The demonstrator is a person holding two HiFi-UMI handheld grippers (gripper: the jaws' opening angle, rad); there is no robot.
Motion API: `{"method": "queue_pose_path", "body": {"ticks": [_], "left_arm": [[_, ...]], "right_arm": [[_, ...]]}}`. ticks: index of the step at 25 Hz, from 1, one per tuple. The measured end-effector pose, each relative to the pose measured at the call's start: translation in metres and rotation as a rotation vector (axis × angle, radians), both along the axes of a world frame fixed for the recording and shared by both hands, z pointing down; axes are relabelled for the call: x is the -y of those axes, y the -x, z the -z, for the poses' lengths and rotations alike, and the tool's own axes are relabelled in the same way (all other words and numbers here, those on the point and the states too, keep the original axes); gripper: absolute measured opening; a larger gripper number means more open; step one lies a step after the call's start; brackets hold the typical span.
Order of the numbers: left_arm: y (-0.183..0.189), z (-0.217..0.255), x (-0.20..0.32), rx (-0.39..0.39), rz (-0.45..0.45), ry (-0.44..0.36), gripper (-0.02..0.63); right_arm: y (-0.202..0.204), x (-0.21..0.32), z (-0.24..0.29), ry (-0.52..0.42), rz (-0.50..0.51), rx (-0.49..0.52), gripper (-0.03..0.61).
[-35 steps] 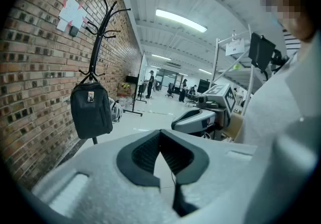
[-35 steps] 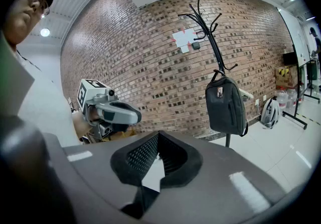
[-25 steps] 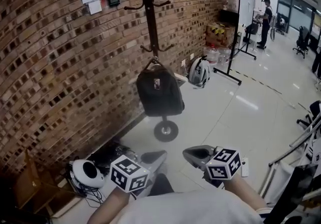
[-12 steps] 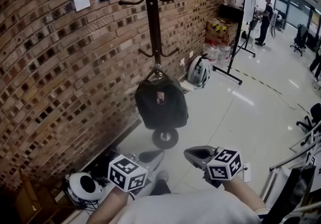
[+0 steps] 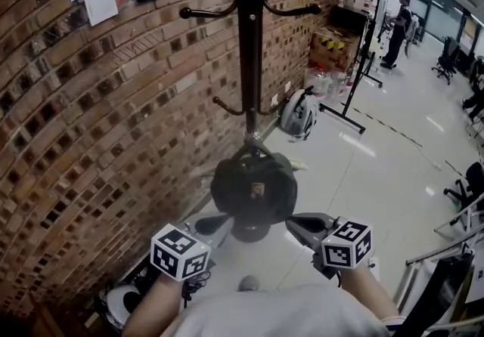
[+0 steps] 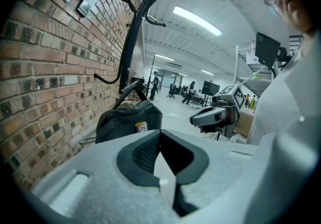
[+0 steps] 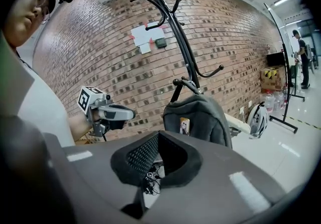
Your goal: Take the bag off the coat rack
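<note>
A dark bag [image 5: 253, 188] with a small badge hangs by its handle from a low hook of the dark coat rack [image 5: 249, 41], close to the brick wall. My left gripper [image 5: 208, 224] is shut and empty just below the bag's left side. On the bag's lower right my right gripper [image 5: 296, 224] is shut and empty too. Neither visibly touches it. The left gripper view has the bag [image 6: 128, 120] ahead beyond the shut jaws [image 6: 160, 136], with the right gripper [image 6: 215, 115] beside it. The right gripper view shows the bag [image 7: 198, 117] past its shut jaws [image 7: 159, 140].
The brick wall [image 5: 91, 124] runs along the left with papers taped high up. A white helmet [image 5: 299, 112] lies on the floor behind the rack. A whiteboard stand [image 5: 355, 63] and boxes stand farther back, where a person [image 5: 397, 26] is. Cables and a white object [image 5: 117, 305] lie bottom left.
The view has closed in on the rack: the bag, earlier well ahead, now hangs right in front of both grippers. Both grippers stay shut and empty.
</note>
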State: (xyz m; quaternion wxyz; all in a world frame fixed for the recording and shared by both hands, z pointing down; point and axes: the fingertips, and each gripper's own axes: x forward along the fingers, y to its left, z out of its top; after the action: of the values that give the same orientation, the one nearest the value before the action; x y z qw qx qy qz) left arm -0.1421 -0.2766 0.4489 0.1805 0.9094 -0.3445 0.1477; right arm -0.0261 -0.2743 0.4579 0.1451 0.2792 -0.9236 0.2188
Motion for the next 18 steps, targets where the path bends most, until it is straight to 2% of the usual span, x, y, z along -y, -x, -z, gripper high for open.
{"method": "queue_pose_path", "body": {"ticks": [4, 11, 12, 13, 15, 18], "left_arm": [[0.010, -0.006, 0.029, 0.014, 0.006, 0.010, 0.002], [0.026, -0.025, 0.058, -0.018, 0.054, 0.064, 0.009], [0.029, -0.025, 0.063, -0.022, 0.048, 0.071, 0.040], [0.031, -0.024, 0.068, -0.025, 0.042, 0.070, 0.065], [0.035, -0.022, 0.078, -0.022, 0.031, 0.053, 0.100], [0.037, -0.024, 0.091, 0.014, -0.002, 0.023, 0.201]], "right_arm": [[0.007, 0.022, 0.004, -0.012, 0.001, 0.028, -0.002], [0.009, 0.043, 0.008, -0.038, 0.007, 0.061, -0.002], [0.011, 0.047, 0.011, -0.040, 0.016, 0.077, 0.012], [0.012, 0.051, 0.015, -0.044, 0.025, 0.092, 0.077], [0.014, 0.061, 0.019, -0.062, 0.029, 0.094, 0.101], [0.015, 0.076, 0.018, -0.092, 0.030, 0.053, 0.154]]}}
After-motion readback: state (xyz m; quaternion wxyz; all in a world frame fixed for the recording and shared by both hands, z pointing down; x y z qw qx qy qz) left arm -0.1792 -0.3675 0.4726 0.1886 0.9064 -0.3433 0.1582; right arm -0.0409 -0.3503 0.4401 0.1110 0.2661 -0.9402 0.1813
